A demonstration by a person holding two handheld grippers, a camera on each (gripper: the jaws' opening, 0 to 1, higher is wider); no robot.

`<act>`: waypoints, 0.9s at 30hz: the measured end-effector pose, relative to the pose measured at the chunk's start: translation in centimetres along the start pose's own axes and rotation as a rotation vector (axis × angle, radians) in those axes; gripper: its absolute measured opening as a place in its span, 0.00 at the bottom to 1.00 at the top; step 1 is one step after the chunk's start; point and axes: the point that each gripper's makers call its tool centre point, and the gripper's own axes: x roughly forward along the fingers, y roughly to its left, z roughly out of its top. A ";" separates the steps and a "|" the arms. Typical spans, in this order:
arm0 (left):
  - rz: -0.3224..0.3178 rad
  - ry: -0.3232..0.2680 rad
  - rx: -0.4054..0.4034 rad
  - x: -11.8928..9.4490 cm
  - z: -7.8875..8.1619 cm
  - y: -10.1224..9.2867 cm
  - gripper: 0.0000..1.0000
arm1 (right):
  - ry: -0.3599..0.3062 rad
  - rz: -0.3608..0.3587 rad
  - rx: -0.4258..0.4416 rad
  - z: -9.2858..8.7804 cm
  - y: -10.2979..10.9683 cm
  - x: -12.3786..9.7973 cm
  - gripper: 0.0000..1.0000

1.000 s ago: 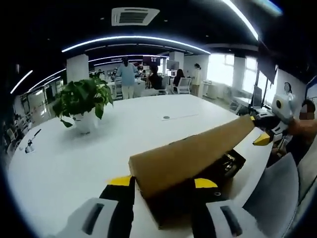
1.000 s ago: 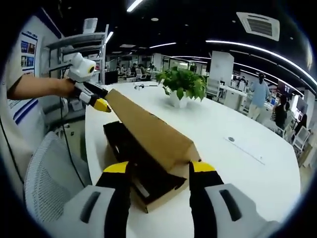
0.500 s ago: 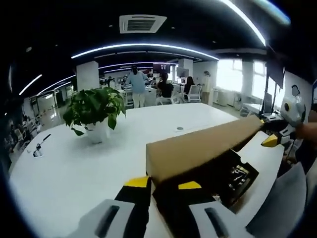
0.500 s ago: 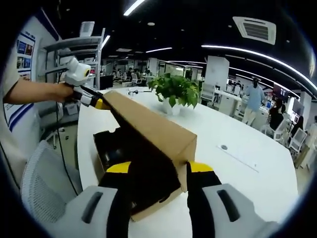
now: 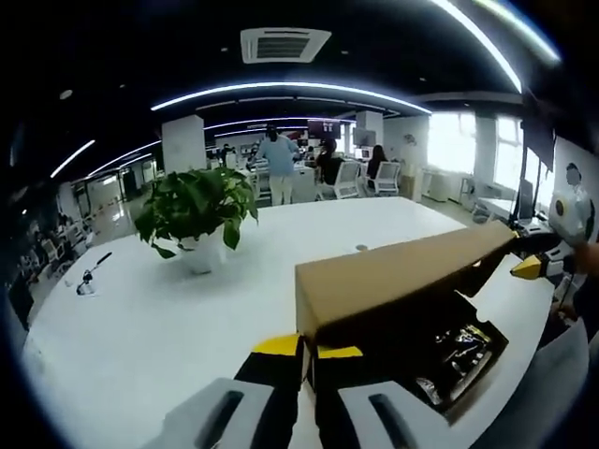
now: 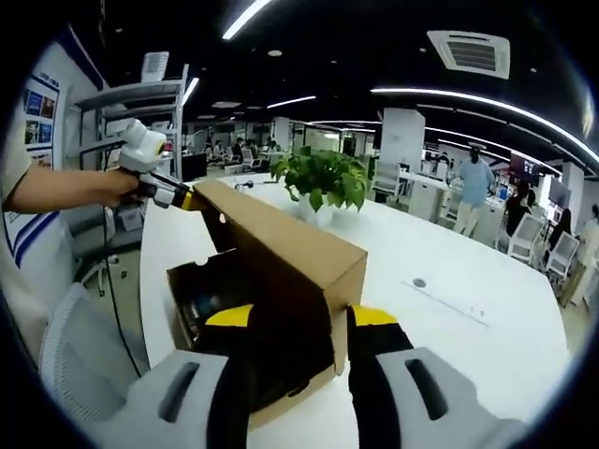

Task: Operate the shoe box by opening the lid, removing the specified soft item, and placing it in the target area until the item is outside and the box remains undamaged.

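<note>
Two grippers work one cardboard lid (image 5: 402,281) between them, and the lid stands raised over the open shoe box (image 6: 234,318). Nearest in the left gripper view, the left gripper (image 5: 307,351) sits at six o'clock with its yellow-tipped jaws almost together, pinching the lid's near corner. Just past it, toward four o'clock, the dark inside of the box (image 5: 449,351) shows something dark with glinting bits; I cannot tell what it is. At three o'clock the other gripper (image 5: 529,269) meets the lid's far end.

In the right gripper view, the right gripper (image 6: 290,318) rises at six o'clock, its jaws set either side of the lid's near end (image 6: 299,271); whether they press it I cannot tell. At ten o'clock a person's hand (image 6: 112,187) holds the left gripper (image 6: 192,201) against the lid's far corner.

Farther off, a potted plant (image 5: 198,210) stands on the white table (image 5: 140,318) at ten o'clock. People (image 5: 279,161) and chairs sit far beyond.
</note>
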 end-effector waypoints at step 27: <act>-0.003 -0.044 -0.037 2.8 2.4 1.8 0.01 | 0.172 -0.106 -0.034 -7.0 -3.9 2.9 0.15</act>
